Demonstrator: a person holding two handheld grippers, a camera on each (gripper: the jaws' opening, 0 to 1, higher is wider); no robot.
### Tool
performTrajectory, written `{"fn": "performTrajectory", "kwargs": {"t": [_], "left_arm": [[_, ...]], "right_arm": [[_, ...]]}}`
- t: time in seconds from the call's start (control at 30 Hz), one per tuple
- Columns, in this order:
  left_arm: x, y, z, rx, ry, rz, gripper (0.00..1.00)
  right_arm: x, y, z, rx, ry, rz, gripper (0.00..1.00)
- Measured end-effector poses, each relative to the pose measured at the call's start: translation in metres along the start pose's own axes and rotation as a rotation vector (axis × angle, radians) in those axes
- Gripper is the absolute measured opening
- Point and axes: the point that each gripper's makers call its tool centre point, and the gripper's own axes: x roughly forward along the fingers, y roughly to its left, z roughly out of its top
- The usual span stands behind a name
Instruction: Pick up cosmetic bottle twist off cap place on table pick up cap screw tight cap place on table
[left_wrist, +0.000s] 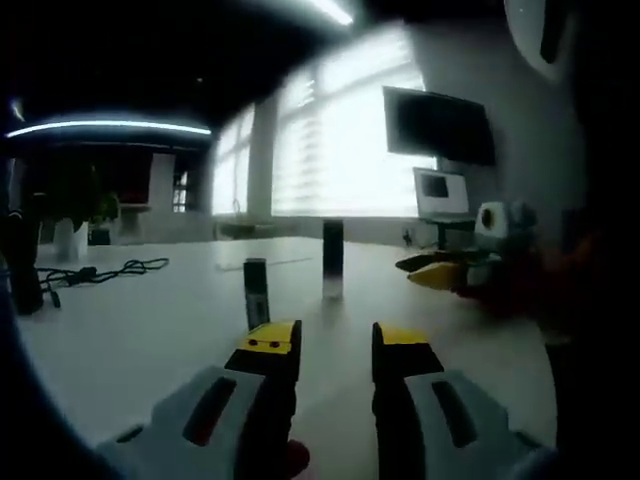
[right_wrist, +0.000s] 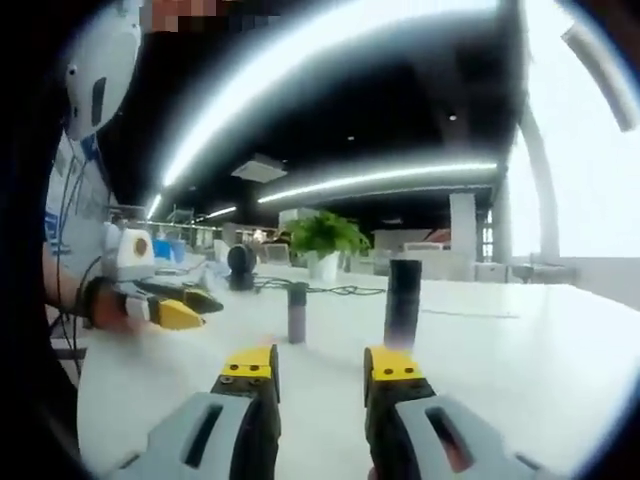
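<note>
White table, two dark bottles standing untouched, both grippers empty and spread.

The left gripper (left_wrist: 335, 345) and right gripper (right_wrist: 320, 367) hover low over the table (left_wrist: 130, 330), jaws apart, nothing pinched. The tall bottle (left_wrist: 333, 258) stands upright just beyond them, the shorter bottle (left_wrist: 256, 292) beside it, apart. The pick-up looks not yet begun; next, one gripper must close round the tall bottle. Beyond: bright windows (left_wrist: 340, 140), a wall screen (left_wrist: 438, 125), a potted plant (right_wrist: 325, 238), loose cables (left_wrist: 100, 272).

Yellow-tipped black jaws on grey-bodied left tool (left_wrist: 335, 345) and right tool (right_wrist: 320, 368)
</note>
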Motion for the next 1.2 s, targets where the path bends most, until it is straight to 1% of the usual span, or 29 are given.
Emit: {"fn": "performTrajectory", "kwargs": {"t": [0.03,0.07,0.2,0.37,0.43,0.47,0.5,0.57,0.67,0.77,0.87,1.03,1.1,1.2], "left_arm": [[0.004,-0.002,0.002,-0.033,-0.015,-0.011,0.23],[0.009,-0.004,0.004,-0.040,-0.023,-0.017,0.23],[0.031,-0.016,0.007,-0.006,-0.017,-0.033,0.23],[0.055,-0.023,0.009,0.011,-0.015,-0.040,0.23],[0.064,-0.021,0.009,0.017,-0.013,-0.023,0.23],[0.067,-0.021,0.009,0.016,-0.013,-0.022,0.23],[0.072,-0.021,0.009,0.016,-0.013,-0.020,0.22],[0.082,-0.024,0.011,0.009,-0.020,-0.031,0.22],[0.095,-0.026,0.008,0.018,-0.010,-0.037,0.22],[0.105,-0.021,0.006,0.009,-0.003,-0.018,0.22],[0.113,-0.014,0.001,-0.012,0.019,0.014,0.22],[0.126,-0.012,-0.001,-0.010,0.025,0.024,0.23],[0.132,-0.014,-0.002,-0.016,0.025,0.020,0.23],[0.145,-0.017,-0.001,-0.001,0.024,0.021,0.23]], "right_arm": [[-0.001,-0.003,0.002,0.014,-0.010,-0.007,0.26],[-0.002,-0.006,0.004,0.028,-0.022,-0.015,0.26],[-0.007,-0.018,0.008,0.090,-0.056,-0.053,0.25],[-0.010,-0.024,0.011,0.121,-0.077,-0.064,0.25],[-0.010,-0.024,0.011,0.124,-0.081,-0.066,0.23],[-0.010,-0.023,0.011,0.132,-0.082,-0.055,0.22],[-0.010,-0.019,0.011,0.146,-0.083,-0.028,0.22],[-0.010,-0.019,0.011,0.141,-0.084,-0.031,0.22],[-0.010,-0.018,0.012,0.141,-0.087,-0.028,0.22],[-0.012,-0.018,0.014,0.161,-0.103,-0.016,0.22],[-0.012,-0.019,0.016,0.174,-0.112,-0.014,0.22],[-0.013,-0.019,0.016,0.172,-0.115,-0.015,0.21],[-0.013,-0.018,0.017,0.175,-0.119,-0.008,0.21],[-0.013,-0.018,0.018,0.183,-0.122,-0.003,0.21]]}}
